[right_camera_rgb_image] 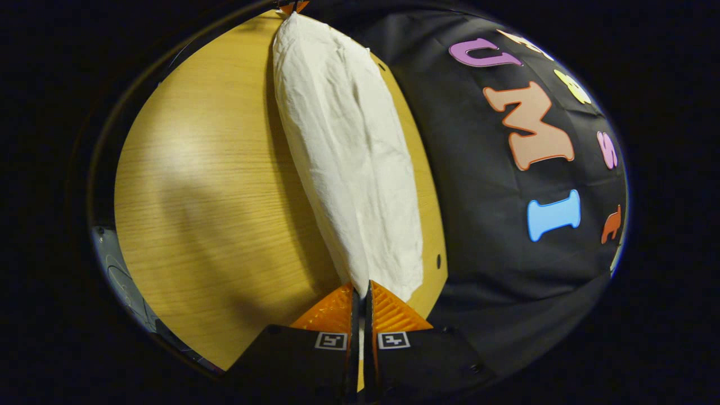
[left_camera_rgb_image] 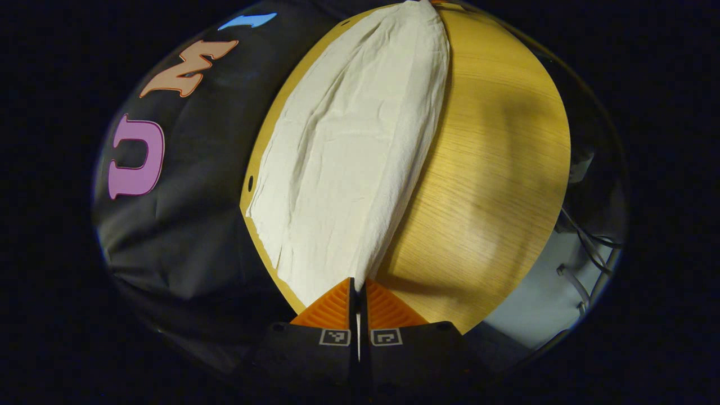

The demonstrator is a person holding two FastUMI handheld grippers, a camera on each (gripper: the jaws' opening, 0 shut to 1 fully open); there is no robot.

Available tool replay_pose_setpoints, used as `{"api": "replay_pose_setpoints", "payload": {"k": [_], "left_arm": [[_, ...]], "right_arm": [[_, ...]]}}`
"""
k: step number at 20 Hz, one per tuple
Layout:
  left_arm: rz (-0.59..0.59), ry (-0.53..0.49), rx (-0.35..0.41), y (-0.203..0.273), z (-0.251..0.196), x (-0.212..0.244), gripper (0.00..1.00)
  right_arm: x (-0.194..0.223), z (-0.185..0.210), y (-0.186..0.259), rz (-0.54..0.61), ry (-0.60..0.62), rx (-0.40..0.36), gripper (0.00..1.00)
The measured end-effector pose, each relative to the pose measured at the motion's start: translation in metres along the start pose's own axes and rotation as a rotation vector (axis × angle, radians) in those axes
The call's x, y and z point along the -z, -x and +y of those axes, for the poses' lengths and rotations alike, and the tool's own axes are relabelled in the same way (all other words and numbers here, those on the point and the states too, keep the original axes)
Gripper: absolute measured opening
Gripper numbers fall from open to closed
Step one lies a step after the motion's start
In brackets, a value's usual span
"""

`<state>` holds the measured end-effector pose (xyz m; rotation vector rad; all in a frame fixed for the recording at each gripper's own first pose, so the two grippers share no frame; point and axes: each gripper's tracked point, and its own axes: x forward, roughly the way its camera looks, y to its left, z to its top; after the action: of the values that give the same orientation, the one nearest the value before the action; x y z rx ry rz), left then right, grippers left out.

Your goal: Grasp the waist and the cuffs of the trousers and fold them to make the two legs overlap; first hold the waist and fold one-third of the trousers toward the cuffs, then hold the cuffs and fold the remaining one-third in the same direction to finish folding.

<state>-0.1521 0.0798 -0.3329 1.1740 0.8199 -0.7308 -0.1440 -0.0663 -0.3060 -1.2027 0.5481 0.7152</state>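
Your wooden table (left_camera_rgb_image: 495,169) carried the white trousers (left_camera_rgb_image: 349,157), stretched lengthwise along its edge beside the booth's wall and lifted at both ends. Your left gripper (left_camera_rgb_image: 358,287) was clenched on one end of the cloth, fingers nearly together. Your right gripper (right_camera_rgb_image: 360,289) pinched the opposite end likewise, the fabric running away from it toward the far gripper.
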Motion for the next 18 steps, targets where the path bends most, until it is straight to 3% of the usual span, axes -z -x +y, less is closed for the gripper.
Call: {"api": "replay_pose_setpoints", "payload": {"k": [2, 3, 12, 18], "left_arm": [[-0.001, 0.020, -0.036, 0.002, 0.019, -0.005, 0.00], [0.000, 0.028, -0.055, 0.003, 0.029, -0.008, 0.00], [0.035, 0.092, -0.202, 0.004, 0.104, -0.042, 0.00], [0.018, 0.191, -0.297, 0.011, 0.154, -0.060, 0.00]], "right_arm": [[-0.008, -0.019, -0.002, -0.017, -0.008, 0.027, 0.03], [-0.011, -0.031, -0.002, -0.031, 0.001, 0.050, 0.09], [-0.023, -0.089, -0.024, -0.111, -0.034, 0.146, 0.05], [-0.032, -0.133, -0.040, -0.139, -0.060, 0.213, 0.06]]}}
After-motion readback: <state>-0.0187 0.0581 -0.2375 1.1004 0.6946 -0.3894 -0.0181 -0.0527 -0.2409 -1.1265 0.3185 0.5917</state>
